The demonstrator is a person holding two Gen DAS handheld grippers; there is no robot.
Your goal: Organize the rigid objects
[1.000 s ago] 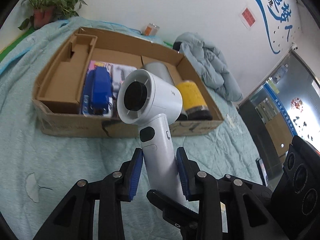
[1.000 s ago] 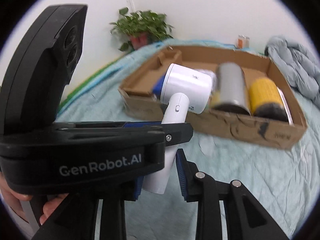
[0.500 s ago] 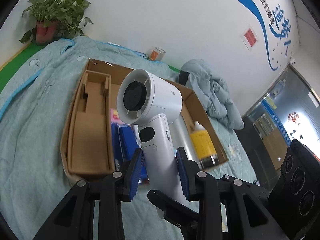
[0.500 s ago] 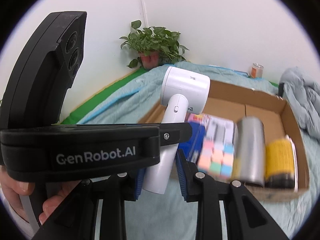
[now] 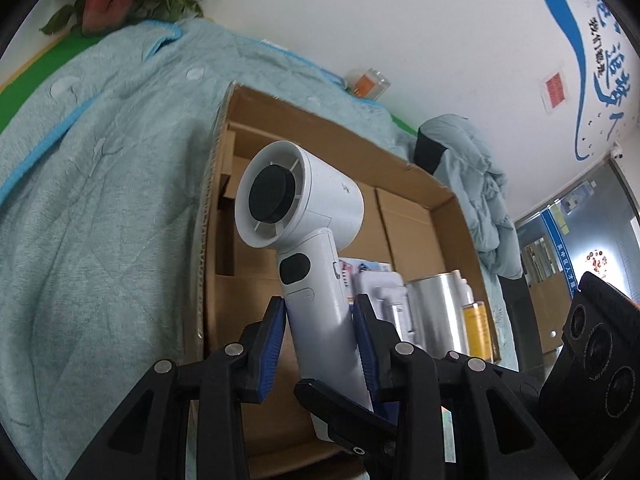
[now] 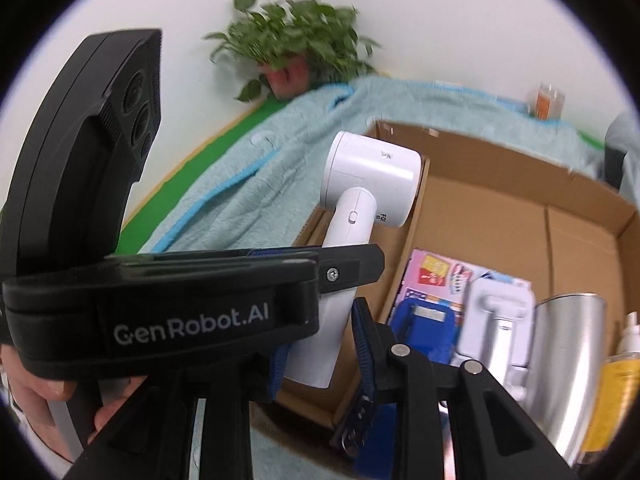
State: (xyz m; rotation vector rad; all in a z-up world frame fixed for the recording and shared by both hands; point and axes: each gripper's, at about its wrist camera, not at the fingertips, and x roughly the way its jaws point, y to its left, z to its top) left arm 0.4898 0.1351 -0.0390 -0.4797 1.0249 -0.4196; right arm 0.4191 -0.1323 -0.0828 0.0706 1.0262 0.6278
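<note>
A white hair dryer (image 5: 304, 208) stands upright, held by its handle in both grippers. My left gripper (image 5: 320, 338) is shut on the middle of the handle, blue pads on both sides. My right gripper (image 6: 322, 350) is shut on the handle's lower end, and its finger crosses below the left one. The dryer (image 6: 372, 176) hangs over the left end of an open cardboard box (image 5: 420, 184), above a cardboard insert (image 5: 240, 248). In the box (image 6: 520, 184) lie a blue stapler (image 6: 424, 328), a white packaged item (image 6: 496, 320), a silver cylinder (image 6: 560, 360) and a yellow bottle (image 6: 616, 392).
The box lies on a teal blanket (image 5: 100, 180). A potted plant (image 6: 296, 48) stands at the back corner, an orange-labelled jar (image 5: 368, 84) by the wall, and a crumpled grey-blue jacket (image 5: 480, 184) beyond the box. A person's hand (image 6: 40, 384) grips the left tool.
Both grippers have carried the hair dryer together toward the box, from in front of it to above its left end. The grip on the handle looks unchanged.
</note>
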